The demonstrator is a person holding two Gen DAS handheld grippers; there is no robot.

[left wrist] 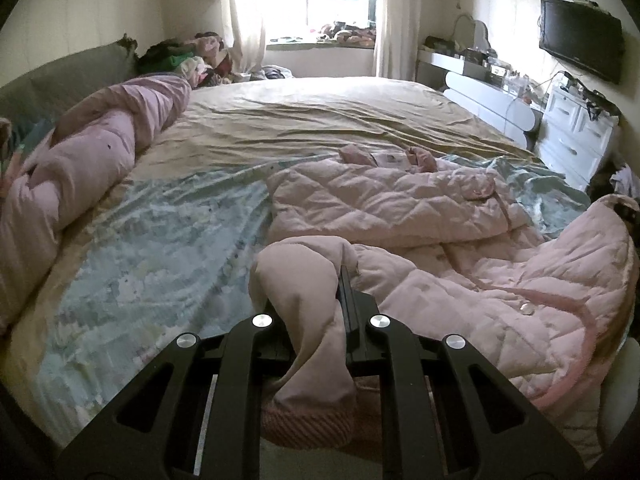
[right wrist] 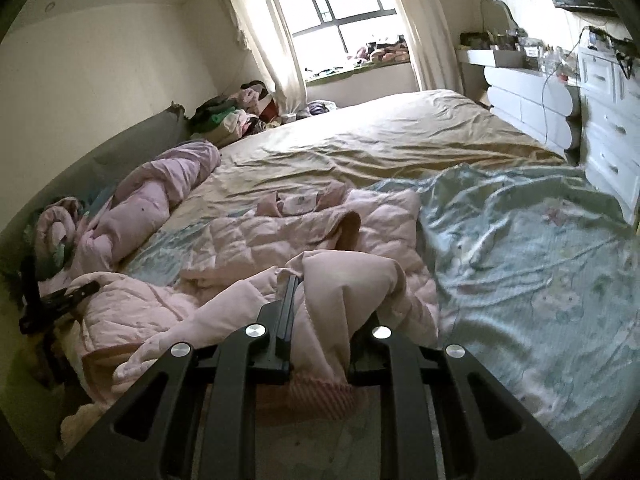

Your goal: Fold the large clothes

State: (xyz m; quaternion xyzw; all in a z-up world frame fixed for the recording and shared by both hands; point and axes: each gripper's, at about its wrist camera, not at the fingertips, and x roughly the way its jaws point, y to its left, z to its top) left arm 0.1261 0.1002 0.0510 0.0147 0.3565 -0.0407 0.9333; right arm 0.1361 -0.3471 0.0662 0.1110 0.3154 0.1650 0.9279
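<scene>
A large pink quilted coat [left wrist: 400, 204] lies on the bed, collar toward the far side; it also shows in the right wrist view [right wrist: 280, 236]. My left gripper [left wrist: 320, 292] is shut on one pink sleeve [left wrist: 304, 280], whose ribbed cuff [left wrist: 308, 420] hangs below the jaws. My right gripper [right wrist: 320, 304] is shut on the other sleeve [right wrist: 344, 280], with its ribbed cuff [right wrist: 320, 396] hanging down. The left gripper [right wrist: 60, 300] shows at the left of the right wrist view.
The bed has a yellow sheet [left wrist: 320, 112] and a pale blue printed cover [left wrist: 152, 248]. A rolled pink duvet [left wrist: 92, 160] lies along the headboard side. White drawers [left wrist: 572, 136] and a wall TV [left wrist: 580, 36] stand to the right. A clothes pile [left wrist: 192, 60] sits by the window.
</scene>
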